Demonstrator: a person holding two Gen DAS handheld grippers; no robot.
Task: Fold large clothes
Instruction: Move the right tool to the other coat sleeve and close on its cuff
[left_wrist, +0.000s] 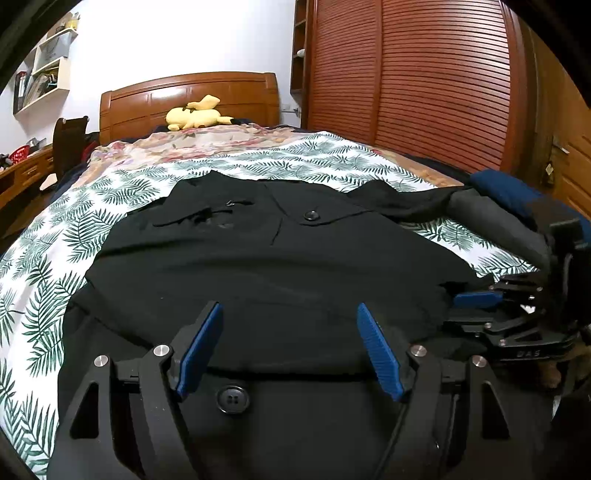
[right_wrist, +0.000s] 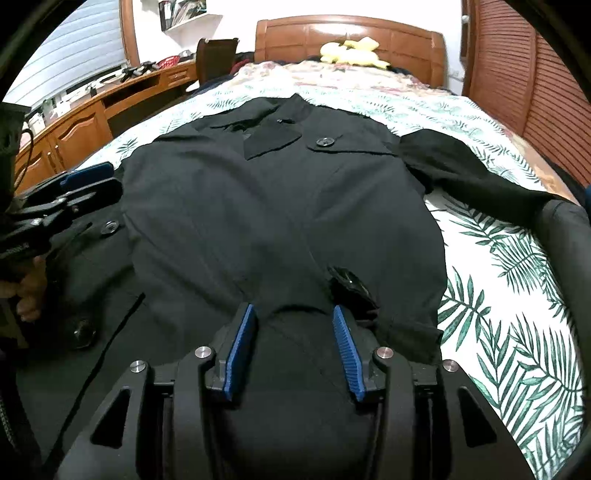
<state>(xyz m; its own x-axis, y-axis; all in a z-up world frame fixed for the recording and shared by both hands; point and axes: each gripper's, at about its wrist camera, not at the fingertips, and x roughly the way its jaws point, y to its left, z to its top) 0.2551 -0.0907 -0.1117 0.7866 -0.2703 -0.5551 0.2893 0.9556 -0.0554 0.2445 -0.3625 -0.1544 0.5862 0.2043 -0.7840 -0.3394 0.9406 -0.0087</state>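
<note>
A large black coat (left_wrist: 273, 258) with big black buttons lies flat on the bed, collar toward the headboard; it also fills the right wrist view (right_wrist: 280, 206). One sleeve (right_wrist: 472, 173) stretches out to the right. My left gripper (left_wrist: 290, 314) is open just above the coat's lower part, near a button (left_wrist: 232, 400). My right gripper (right_wrist: 293, 314) is open over a raised fold of the coat's lower edge; cloth bulges between the jaws, which stand apart. Each gripper shows in the other's view, the right one (left_wrist: 476, 299) and the left one (right_wrist: 88, 177).
The bed has a white leaf-print cover (left_wrist: 55, 258) and a wooden headboard (left_wrist: 192, 96) with a yellow plush toy (left_wrist: 195, 112). A slatted wooden wardrobe (left_wrist: 424, 74) stands right of the bed. A wooden desk (right_wrist: 92, 110) and chair stand on the left.
</note>
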